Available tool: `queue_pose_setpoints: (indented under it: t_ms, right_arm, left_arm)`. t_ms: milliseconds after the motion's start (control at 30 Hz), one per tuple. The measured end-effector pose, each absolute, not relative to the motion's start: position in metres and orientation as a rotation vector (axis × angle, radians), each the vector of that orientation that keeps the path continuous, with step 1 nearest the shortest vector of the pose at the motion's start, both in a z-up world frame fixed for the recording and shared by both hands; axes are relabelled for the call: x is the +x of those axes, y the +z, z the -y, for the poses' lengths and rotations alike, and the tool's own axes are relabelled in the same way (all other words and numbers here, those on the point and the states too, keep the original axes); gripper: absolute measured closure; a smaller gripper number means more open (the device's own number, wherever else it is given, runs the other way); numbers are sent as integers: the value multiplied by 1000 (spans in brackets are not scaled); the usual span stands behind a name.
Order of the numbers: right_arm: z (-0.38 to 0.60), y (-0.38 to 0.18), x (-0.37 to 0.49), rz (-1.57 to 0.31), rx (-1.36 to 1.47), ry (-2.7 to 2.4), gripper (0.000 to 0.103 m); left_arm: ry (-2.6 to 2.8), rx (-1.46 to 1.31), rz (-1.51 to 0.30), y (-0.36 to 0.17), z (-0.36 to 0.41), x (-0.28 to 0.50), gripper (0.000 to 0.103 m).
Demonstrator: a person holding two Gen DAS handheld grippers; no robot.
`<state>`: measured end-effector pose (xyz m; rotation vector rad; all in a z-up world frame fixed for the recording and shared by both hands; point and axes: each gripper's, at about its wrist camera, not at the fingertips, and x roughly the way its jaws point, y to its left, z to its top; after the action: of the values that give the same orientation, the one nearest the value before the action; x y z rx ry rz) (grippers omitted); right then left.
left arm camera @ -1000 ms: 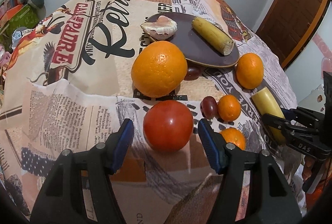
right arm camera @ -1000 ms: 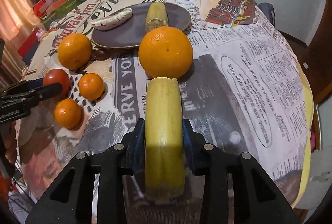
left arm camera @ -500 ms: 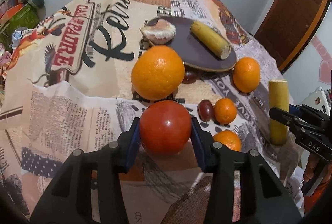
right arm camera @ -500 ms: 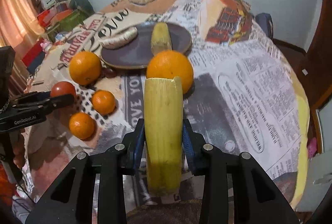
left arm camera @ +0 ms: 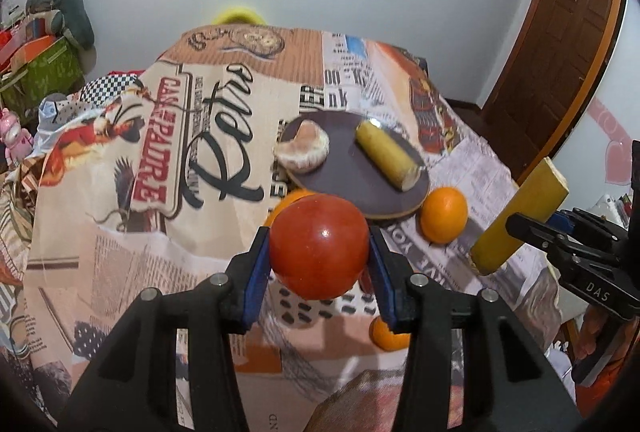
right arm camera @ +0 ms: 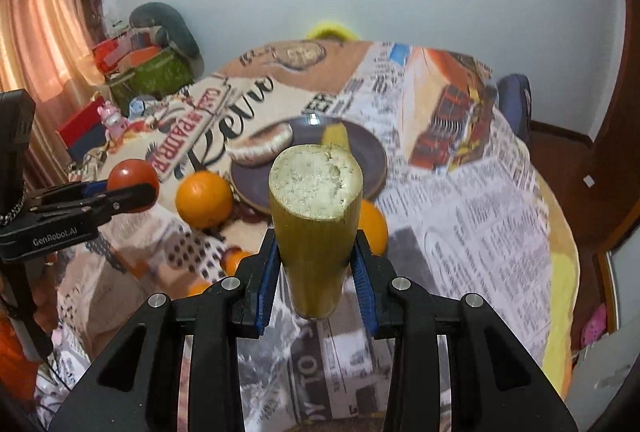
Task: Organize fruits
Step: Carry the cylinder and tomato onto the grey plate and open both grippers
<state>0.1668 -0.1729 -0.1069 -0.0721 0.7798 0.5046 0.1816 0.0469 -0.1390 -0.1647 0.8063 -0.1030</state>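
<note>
Left wrist: tomato [left arm camera: 319, 246] is clamped mid-body by left gripper [left arm camera: 318, 266], raised above the cloth [left arm camera: 120, 232], near the plate [left arm camera: 348, 168]; judged soft, bruisable. Right wrist: banana piece [right arm camera: 315, 220] is pinched low by right gripper [right arm camera: 316, 274], held aloft; judged stiff, light

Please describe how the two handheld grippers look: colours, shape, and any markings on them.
Both the left gripper and the right gripper are matte black plastic with forked arms, silver screws and blue ribbed pads on the jaws. White lettering reads "GenRobot.AI" on the left one, "DAS" on the right.
</note>
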Motion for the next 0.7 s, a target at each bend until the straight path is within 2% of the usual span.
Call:
queue_pose_setpoints:
  t_ms: [267,700]
  right_arm:
    - [165,-91,178,-730,-64,523,71]
    - [147,-93,202,-724,-90,553,71]
  left_arm:
    - [-112,-170,-773,-125,-45,197,57]
    - [-129,-157,-783,-131,-38,235,57]
